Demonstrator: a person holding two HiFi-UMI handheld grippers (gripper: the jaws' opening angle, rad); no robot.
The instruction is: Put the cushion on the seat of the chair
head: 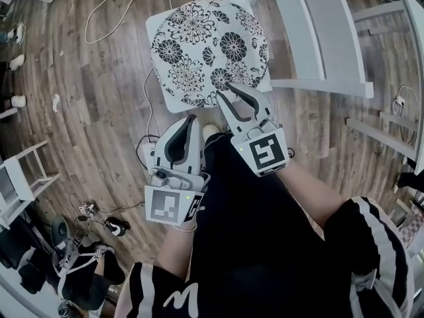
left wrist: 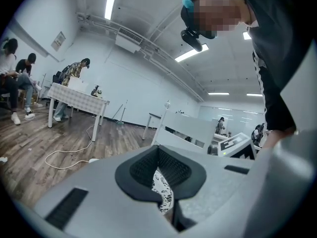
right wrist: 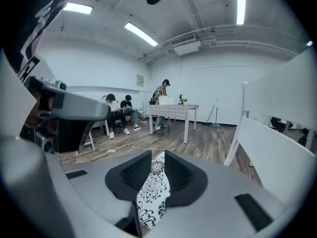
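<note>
The cushion (head: 199, 45) is square, white with black flowers, and lies out in front of me over the wood floor. My right gripper (head: 228, 87) is shut on its near edge, and the right gripper view shows a strip of the flowered fabric (right wrist: 151, 192) pinched between the dark pads of the gripper (right wrist: 157, 155). My left gripper (head: 194, 118) is at the same near edge, further left. Its jaws (left wrist: 158, 150) are together with a sliver of the cushion (left wrist: 161, 190) between them. The white chair (head: 318, 38) stands to the right of the cushion.
White cables (head: 99, 12) and a power strip (head: 147, 152) lie on the floor left of and below the cushion. A white frame (head: 20, 177) and dark bags (head: 73, 257) sit at the lower left. People sit by a table (right wrist: 171, 110) far across the room.
</note>
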